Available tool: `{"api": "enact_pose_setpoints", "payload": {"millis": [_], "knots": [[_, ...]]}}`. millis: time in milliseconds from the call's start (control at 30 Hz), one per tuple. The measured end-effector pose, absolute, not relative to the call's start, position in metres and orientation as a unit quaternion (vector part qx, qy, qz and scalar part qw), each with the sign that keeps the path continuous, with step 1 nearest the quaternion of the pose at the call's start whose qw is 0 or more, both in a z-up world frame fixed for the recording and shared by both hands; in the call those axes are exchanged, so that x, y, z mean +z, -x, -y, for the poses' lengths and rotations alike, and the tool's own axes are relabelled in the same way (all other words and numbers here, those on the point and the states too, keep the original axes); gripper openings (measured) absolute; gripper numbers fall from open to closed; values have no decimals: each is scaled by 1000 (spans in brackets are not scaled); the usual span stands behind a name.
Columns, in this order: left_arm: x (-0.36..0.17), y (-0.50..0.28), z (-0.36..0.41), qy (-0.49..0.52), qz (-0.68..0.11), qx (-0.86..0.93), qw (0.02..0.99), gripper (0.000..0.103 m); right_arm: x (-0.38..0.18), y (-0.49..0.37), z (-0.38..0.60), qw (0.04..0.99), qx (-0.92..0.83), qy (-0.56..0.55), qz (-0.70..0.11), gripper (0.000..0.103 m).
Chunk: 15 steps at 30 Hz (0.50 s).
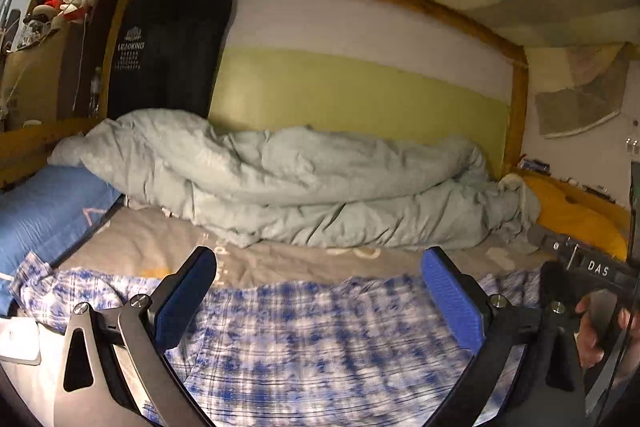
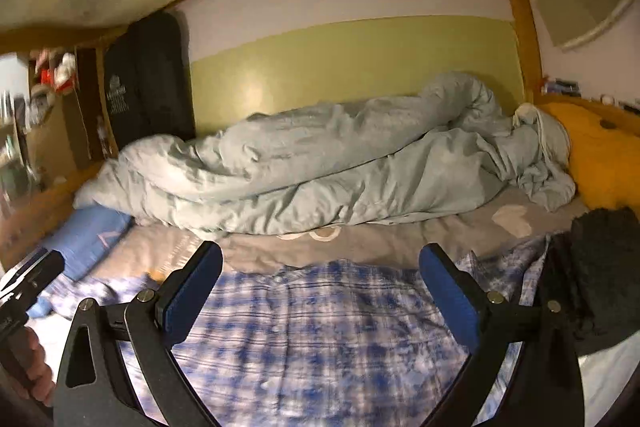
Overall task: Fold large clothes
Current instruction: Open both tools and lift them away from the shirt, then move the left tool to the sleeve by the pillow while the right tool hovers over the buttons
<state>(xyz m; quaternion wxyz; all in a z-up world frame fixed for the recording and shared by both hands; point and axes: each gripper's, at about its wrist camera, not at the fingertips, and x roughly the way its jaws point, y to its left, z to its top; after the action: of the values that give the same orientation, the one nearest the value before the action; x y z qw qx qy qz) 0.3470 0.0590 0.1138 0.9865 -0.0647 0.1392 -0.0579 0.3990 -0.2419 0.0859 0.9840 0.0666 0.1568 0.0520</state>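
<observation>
Plaid shirt (image 1: 312,339) lies spread below both wide-open, empty hand-held grippers, left (image 1: 320,291) and right (image 2: 320,287).

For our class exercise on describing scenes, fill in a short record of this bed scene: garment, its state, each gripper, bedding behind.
garment: blue-and-white plaid shirt
state: lying spread on the grey bedsheet, not held
left gripper: open, empty
right gripper: open, empty
behind: crumpled pale green duvet, blue pillow at left

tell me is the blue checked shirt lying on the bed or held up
Lying on the bed: the shirt rests on the grey sheet, with nothing between either open claw's pads.
</observation>
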Motion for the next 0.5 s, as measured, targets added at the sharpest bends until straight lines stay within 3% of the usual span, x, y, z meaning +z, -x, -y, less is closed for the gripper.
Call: {"api": "enact_pose_setpoints", "payload": {"millis": [200,500], "knots": [[54,-389,-78,68,-194,-44,978,103,19,-438,232,976,48,-43,-209,98],[39,-401,-145,124,-245,-3,962,103,-21,-459,244,960,48,-87,-261,98]]}}
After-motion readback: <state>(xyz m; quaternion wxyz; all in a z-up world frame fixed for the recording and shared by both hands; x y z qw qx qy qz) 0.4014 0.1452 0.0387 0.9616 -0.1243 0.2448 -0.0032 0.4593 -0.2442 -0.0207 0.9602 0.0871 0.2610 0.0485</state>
